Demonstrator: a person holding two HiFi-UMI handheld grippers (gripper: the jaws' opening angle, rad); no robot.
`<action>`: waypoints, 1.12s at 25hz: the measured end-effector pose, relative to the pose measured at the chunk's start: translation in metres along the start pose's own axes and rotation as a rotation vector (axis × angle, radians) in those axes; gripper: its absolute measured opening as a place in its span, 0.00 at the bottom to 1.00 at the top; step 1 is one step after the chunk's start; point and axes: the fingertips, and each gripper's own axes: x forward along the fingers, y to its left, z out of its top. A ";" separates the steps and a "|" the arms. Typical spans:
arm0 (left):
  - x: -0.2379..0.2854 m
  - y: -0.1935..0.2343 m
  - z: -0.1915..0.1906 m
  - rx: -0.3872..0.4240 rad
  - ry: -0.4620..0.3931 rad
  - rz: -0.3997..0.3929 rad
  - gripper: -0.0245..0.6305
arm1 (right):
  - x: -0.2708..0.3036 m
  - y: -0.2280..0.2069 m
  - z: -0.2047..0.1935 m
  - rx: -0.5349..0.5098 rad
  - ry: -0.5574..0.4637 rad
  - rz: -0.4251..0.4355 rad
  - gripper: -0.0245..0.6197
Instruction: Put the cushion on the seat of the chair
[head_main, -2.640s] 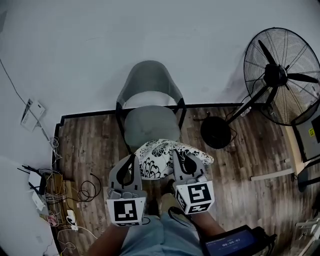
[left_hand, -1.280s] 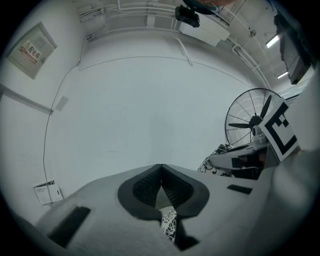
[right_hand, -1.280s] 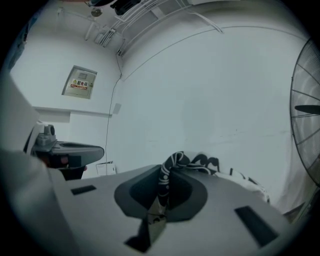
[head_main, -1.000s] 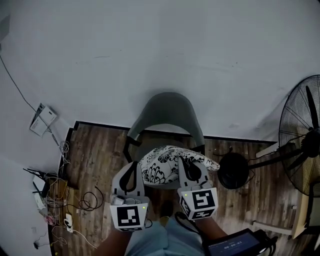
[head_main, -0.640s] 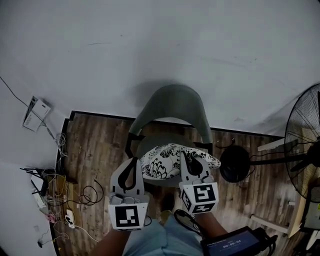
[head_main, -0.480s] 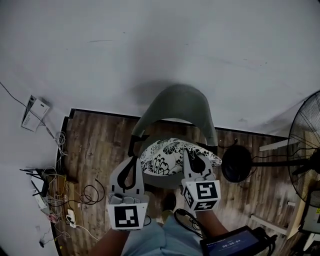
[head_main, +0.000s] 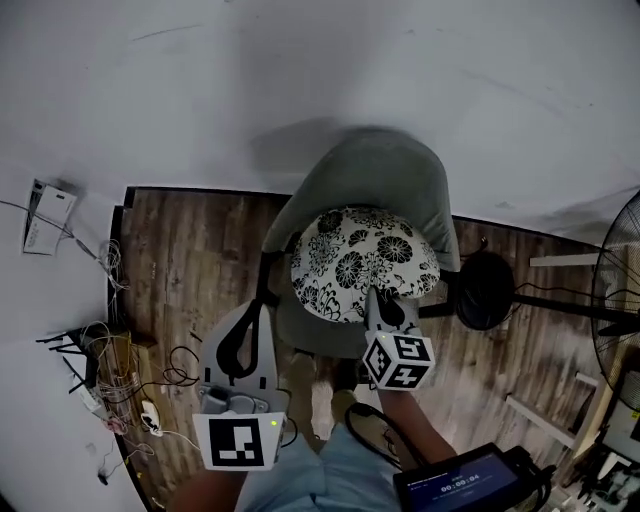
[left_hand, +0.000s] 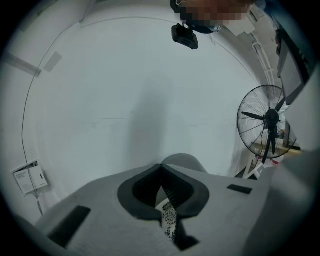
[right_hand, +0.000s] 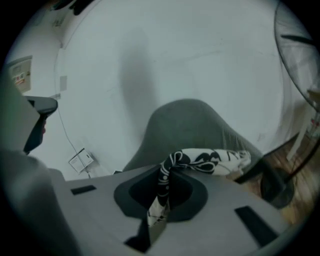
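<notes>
Head view: cushion (head_main: 365, 262) over the chair seat (head_main: 320, 335). I see left gripper (head_main: 262, 304) and right gripper (head_main: 385, 295) both clamped on its near edge.

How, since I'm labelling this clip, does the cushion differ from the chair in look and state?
The cushion is black-and-white floral; the chair is plain grey. The cushion is pinched at its near edge by the left gripper and right gripper, over the seat; the chair stands free on the wooden floor. The cushion looks smaller than the chair. Both have rounded outlines.
</notes>
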 end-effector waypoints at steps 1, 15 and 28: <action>0.004 -0.002 -0.006 -0.004 0.012 -0.010 0.05 | 0.008 -0.010 -0.026 0.056 0.045 -0.017 0.06; 0.005 -0.042 -0.038 0.007 0.065 -0.128 0.05 | -0.006 -0.071 -0.166 0.348 0.221 -0.147 0.07; 0.001 -0.106 -0.082 0.042 0.089 -0.217 0.05 | -0.036 -0.076 -0.235 0.420 0.199 -0.126 0.07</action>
